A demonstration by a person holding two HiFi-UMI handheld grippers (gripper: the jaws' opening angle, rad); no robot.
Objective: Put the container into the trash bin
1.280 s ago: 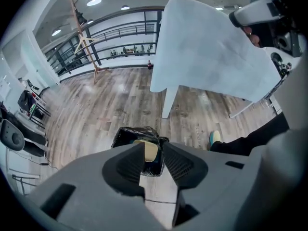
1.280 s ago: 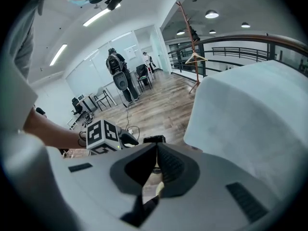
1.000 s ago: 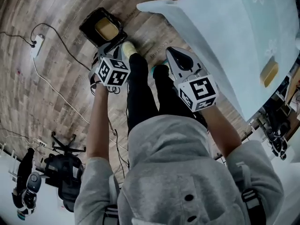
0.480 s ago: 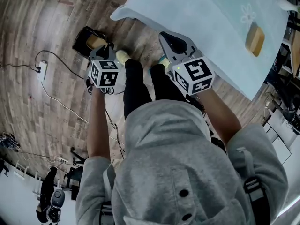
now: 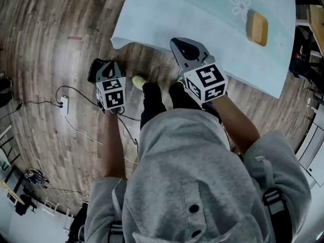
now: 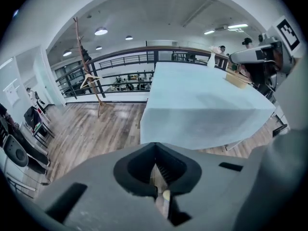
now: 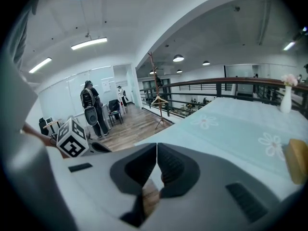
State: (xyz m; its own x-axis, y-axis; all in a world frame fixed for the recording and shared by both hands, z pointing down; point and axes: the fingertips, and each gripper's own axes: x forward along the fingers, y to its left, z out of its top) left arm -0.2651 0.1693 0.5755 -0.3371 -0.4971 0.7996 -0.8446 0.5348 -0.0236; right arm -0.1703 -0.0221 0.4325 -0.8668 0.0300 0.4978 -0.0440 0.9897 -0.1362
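The black trash bin (image 5: 93,69) stands on the wooden floor, mostly hidden behind my left gripper (image 5: 105,69); what is inside it cannot be seen. My left gripper (image 6: 155,146) is shut with nothing between its pads. My right gripper (image 5: 178,44) hangs over the table's near edge, also shut and empty (image 7: 157,145). A tan rounded-rectangle thing (image 5: 257,28) lies on the pale blue tablecloth (image 5: 202,14), far from both grippers; it also shows in the right gripper view as a tan block (image 7: 298,160).
A power strip (image 5: 64,105) and cables lie on the floor to the left. The person's shoes (image 5: 139,81) are by the bin. A coat stand (image 6: 91,81), chairs (image 6: 19,148), a railing and a standing person (image 7: 91,107) are further off. A vase (image 7: 287,97) is on the table.
Both grippers have risen away from the bin. The bin, open before with a tan container inside, is now mostly hidden behind the left gripper. More of the table has come into view.
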